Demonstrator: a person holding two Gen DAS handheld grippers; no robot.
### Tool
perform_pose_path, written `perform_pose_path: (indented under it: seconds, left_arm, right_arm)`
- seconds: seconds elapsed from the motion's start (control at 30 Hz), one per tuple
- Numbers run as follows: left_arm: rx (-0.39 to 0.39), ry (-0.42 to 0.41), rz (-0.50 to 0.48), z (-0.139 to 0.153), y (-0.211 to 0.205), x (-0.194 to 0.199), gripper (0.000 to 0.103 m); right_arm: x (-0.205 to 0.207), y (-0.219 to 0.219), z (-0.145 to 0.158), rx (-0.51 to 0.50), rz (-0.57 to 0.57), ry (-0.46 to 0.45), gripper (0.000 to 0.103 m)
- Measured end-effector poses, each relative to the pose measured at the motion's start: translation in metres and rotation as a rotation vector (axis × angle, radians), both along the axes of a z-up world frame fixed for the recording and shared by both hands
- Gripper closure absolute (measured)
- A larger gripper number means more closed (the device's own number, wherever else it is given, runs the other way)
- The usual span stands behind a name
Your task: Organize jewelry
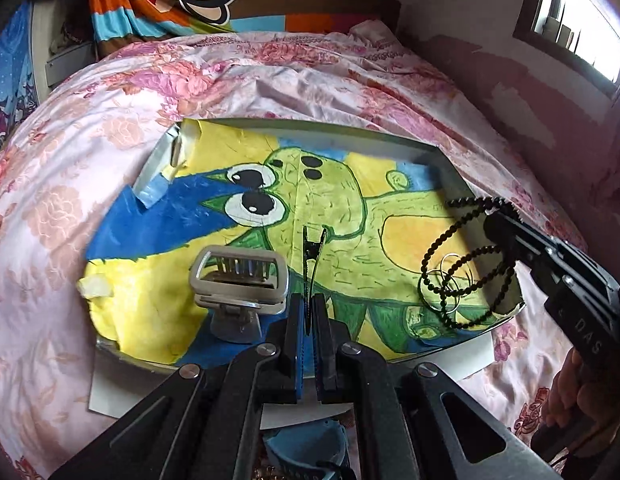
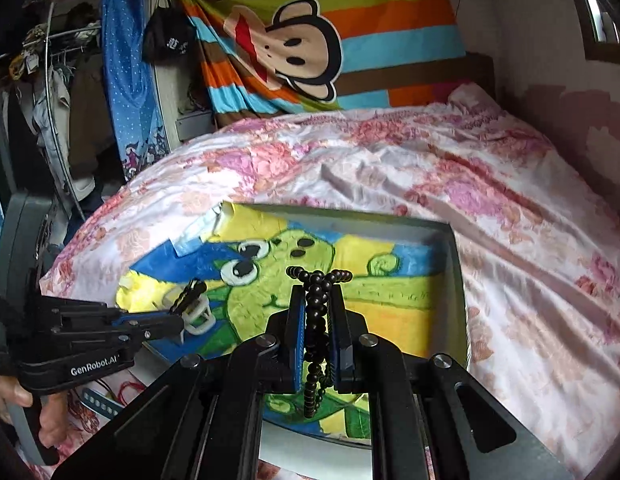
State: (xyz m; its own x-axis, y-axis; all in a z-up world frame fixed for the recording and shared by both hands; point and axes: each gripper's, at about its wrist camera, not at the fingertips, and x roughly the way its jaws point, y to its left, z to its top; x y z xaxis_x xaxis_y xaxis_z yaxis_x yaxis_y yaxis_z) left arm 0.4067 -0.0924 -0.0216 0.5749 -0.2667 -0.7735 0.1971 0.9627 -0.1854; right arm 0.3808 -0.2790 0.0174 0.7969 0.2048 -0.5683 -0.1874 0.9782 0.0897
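A shallow metal tray point(image 1: 310, 122) lined with a green cartoon drawing lies on the bed. My left gripper point(image 1: 309, 300) is shut on a thin black hair clip point(image 1: 312, 252), which stands up over the tray's near side. Beside it on the lining sits a silver claw clip point(image 1: 238, 276). At the tray's right side my right gripper point(image 2: 317, 292) is shut on a black bead strand point(image 2: 316, 320). Its loops point(image 1: 466, 268) hang down onto the drawing, next to thin wire hoops point(image 1: 450, 276). In the right wrist view the left gripper point(image 2: 182, 322) comes in from the left.
A pink floral bedspread point(image 1: 90, 152) surrounds the tray point(image 2: 456, 264). A striped monkey blanket point(image 2: 310, 48) hangs behind the bed, and a wall with a window point(image 1: 582, 20) lies to the right. A blue strap point(image 1: 306, 452) lies near the tray's front edge. A hand point(image 2: 50, 420) holds the left gripper.
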Motion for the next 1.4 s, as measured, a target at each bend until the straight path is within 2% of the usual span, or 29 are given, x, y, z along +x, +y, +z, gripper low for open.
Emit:
perform_pose_path:
  seconds: [0.2,0.4,0.67,0.7,0.73,0.8,0.83,0.87,0.93,0.97,1.0,1.07,1.2,1.27,1.3,1.37,1.4]
  left_arm:
    - [0.007,0.018,-0.017,-0.012,-0.008,0.003,0.099]
    - [0.012,0.057,-0.003,-0.018,-0.009,0.006,0.099]
    - [-0.043,0.084,0.0,-0.022,-0.004,0.005,0.098]
    - [-0.051,0.084,0.002,-0.022,-0.003,0.004,0.098]
    - [-0.062,0.082,0.005,-0.021,-0.002,0.002,0.098]
    - [-0.076,0.068,0.003,-0.016,-0.002,-0.003,0.097]
    - [-0.076,0.054,0.0,-0.012,-0.002,-0.007,0.095]
    - [-0.076,0.04,-0.001,-0.008,-0.002,-0.01,0.086]
    - [-0.085,0.007,0.003,0.002,-0.001,-0.018,0.058]
    - [-0.095,-0.022,0.016,0.01,0.002,-0.025,0.027]
    - [-0.105,-0.069,0.039,0.019,0.006,-0.034,0.015]
    - [-0.118,-0.138,0.069,0.034,0.012,-0.047,0.014]
    - [-0.155,-0.195,0.099,0.06,0.026,-0.075,0.008]
    - [-0.148,-0.254,0.115,0.074,0.032,-0.097,0.002]
    - [-0.137,-0.303,0.136,0.082,0.035,-0.112,0.0]
    - [-0.109,-0.374,0.162,0.093,0.039,-0.134,0.0]
    - [-0.1,-0.412,0.156,0.099,0.041,-0.149,0.0]
  right_arm:
    - [0.0,-0.001,-0.026,-0.005,0.016,0.059,0.093]
    - [-0.003,-0.011,-0.033,-0.006,0.008,0.09,0.092]
    - [-0.006,-0.023,-0.041,0.01,-0.013,0.142,0.087]
    - [-0.007,-0.025,-0.041,0.014,-0.016,0.145,0.08]
    - [-0.009,-0.027,-0.041,0.016,-0.019,0.144,0.069]
    - [-0.014,-0.03,-0.038,0.022,-0.027,0.129,0.056]
    - [-0.016,-0.031,-0.036,0.024,-0.031,0.123,0.053]
    - [-0.019,-0.033,-0.033,0.026,-0.036,0.116,0.053]
    - [-0.026,-0.036,-0.027,0.026,-0.046,0.107,0.046]
    - [-0.03,-0.037,-0.024,0.022,-0.055,0.1,0.044]
    - [-0.034,-0.038,-0.019,0.019,-0.061,0.091,0.041]
    - [-0.043,-0.039,-0.01,0.015,-0.065,0.077,0.037]
    - [-0.067,-0.042,0.011,0.017,-0.069,0.038,0.024]
    - [-0.084,-0.042,0.023,0.02,-0.076,0.008,0.017]
    - [-0.093,-0.041,0.029,0.022,-0.077,-0.01,0.009]
    - [-0.114,-0.037,0.041,0.025,-0.065,-0.062,0.006]
    - [-0.126,-0.035,0.048,0.024,-0.062,-0.09,0.001]
